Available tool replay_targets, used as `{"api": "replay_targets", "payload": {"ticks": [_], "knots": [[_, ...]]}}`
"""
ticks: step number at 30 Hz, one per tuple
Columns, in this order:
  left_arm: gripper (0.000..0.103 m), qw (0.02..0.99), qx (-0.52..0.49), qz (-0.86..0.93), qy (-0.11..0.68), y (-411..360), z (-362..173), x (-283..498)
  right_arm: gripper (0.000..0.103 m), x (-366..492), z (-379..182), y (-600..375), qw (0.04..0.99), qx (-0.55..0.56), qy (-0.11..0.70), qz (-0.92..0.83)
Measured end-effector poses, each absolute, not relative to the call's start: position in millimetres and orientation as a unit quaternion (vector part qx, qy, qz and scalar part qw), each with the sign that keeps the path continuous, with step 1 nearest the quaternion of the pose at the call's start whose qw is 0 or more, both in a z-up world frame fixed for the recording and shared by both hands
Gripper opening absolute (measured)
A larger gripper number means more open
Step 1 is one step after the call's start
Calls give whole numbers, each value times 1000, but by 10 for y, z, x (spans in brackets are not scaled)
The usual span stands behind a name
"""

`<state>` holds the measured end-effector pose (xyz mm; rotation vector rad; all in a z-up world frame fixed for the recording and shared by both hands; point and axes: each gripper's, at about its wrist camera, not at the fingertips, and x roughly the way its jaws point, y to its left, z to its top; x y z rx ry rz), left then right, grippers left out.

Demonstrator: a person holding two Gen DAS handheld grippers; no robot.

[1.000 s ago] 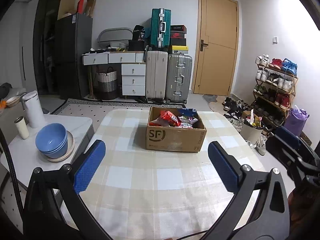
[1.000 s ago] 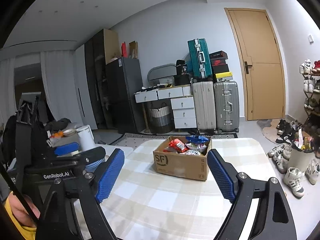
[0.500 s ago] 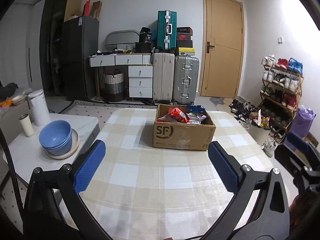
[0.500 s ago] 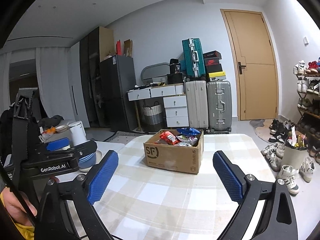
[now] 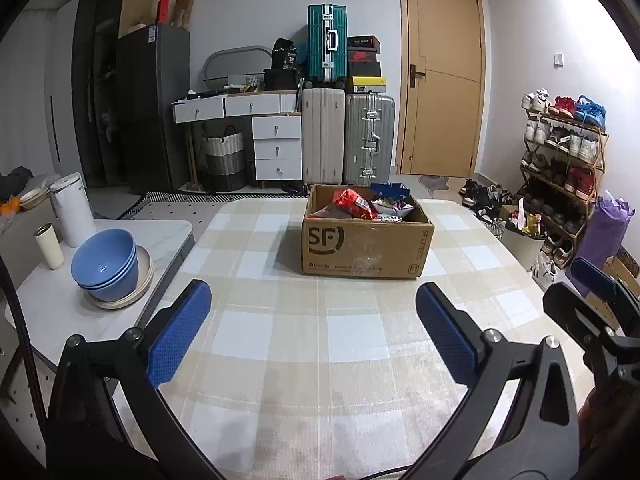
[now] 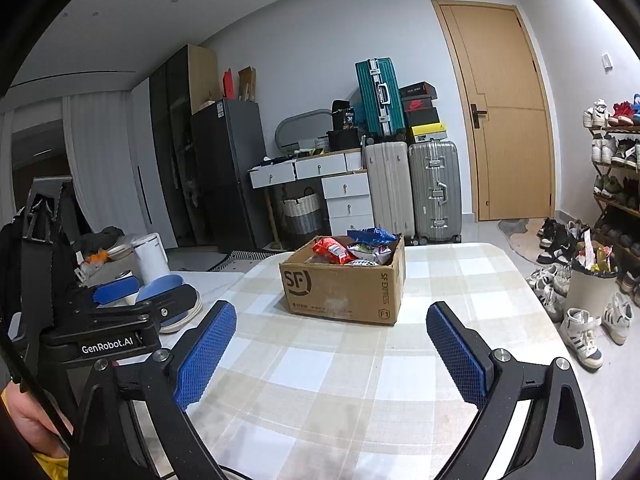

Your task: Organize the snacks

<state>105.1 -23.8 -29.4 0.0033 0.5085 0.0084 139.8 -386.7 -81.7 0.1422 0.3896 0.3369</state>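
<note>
A brown cardboard SF box [image 5: 366,246] stands on the checked tablecloth [image 5: 312,344], at the table's far middle. It holds several snack packets, with a red one [image 5: 354,204] and a blue one [image 5: 390,190] on top. The box also shows in the right wrist view [image 6: 342,288]. My left gripper [image 5: 314,334] is open and empty, over the table in front of the box. My right gripper [image 6: 330,344] is open and empty, also short of the box. The right gripper shows at the right edge of the left wrist view [image 5: 592,304], and the left gripper shows in the right wrist view [image 6: 116,304].
A low white side table [image 5: 48,300] on the left carries stacked blue bowls [image 5: 106,266], a white kettle [image 5: 72,210] and a small cup [image 5: 49,246]. A shoe rack [image 5: 560,168] and bin [image 5: 524,236] stand right. Suitcases [image 5: 346,136] and drawers line the back wall.
Both grippers have come closer to the box and tilted slightly; the box sits larger and nearer the middle in both views. The jaws stay open.
</note>
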Motion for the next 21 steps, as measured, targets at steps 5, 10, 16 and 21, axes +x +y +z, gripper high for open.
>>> {"api": "replay_targets", "payload": {"ticks": [5,10,16,21], "knots": [[102,966,-2,3,257,-234,-353,1079,98,1397,-847,-3834,964,71,193,170],[102,965,-7,4,263,-210,-383,1100,98,1377,-846,-3811,964,67,192,171],[102,965,-7,4,263,-203,-388,1074,98,1363,-846,-3800,964,66,191,172],[102,963,-7,-1,268,-205,-399,1082,98,1357,-845,-3812,964,66,192,173]]}}
